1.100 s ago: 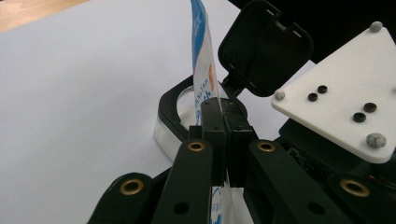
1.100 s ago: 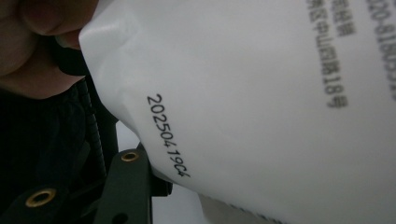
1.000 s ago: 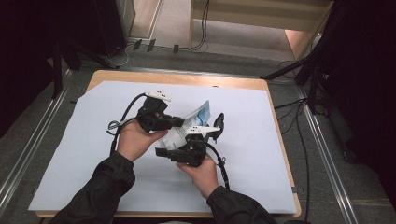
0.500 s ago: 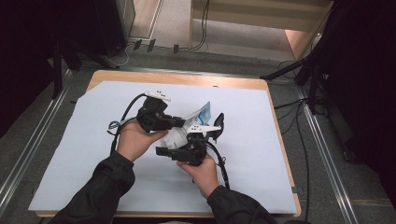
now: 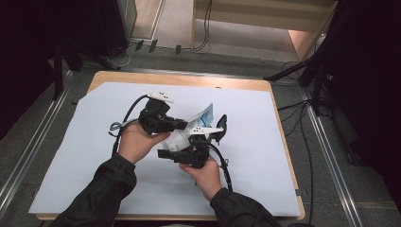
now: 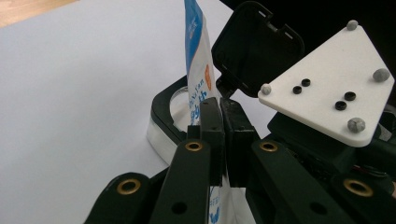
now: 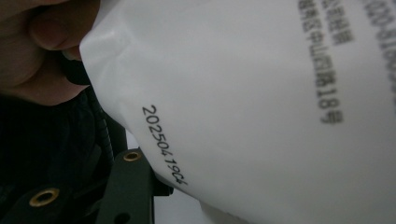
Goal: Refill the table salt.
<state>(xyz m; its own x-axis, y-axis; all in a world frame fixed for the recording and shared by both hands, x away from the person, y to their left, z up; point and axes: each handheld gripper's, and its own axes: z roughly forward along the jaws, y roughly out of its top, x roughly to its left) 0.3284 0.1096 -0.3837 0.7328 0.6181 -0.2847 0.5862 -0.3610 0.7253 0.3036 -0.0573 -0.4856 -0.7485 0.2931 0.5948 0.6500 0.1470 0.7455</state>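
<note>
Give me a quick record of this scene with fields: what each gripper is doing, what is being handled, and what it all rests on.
left gripper: shut on the white and blue pouch
right gripper: close against the pouch; grip unclear
black flip-lid container: lid open, just behind the pouch
surface: white sheet on a wooden table
pouch print: a date code in the right gripper view

The white pouch, lying right across the right tongs' view above their jaw, bears a black stamped code reading 20250419C4. Nearer its upper right edge runs a line of blurred Chinese characters ending in 18. Between the left tongs' shut jaws, the pouch's blue-and-white face carries blue and orange lettering too small to read.
</note>
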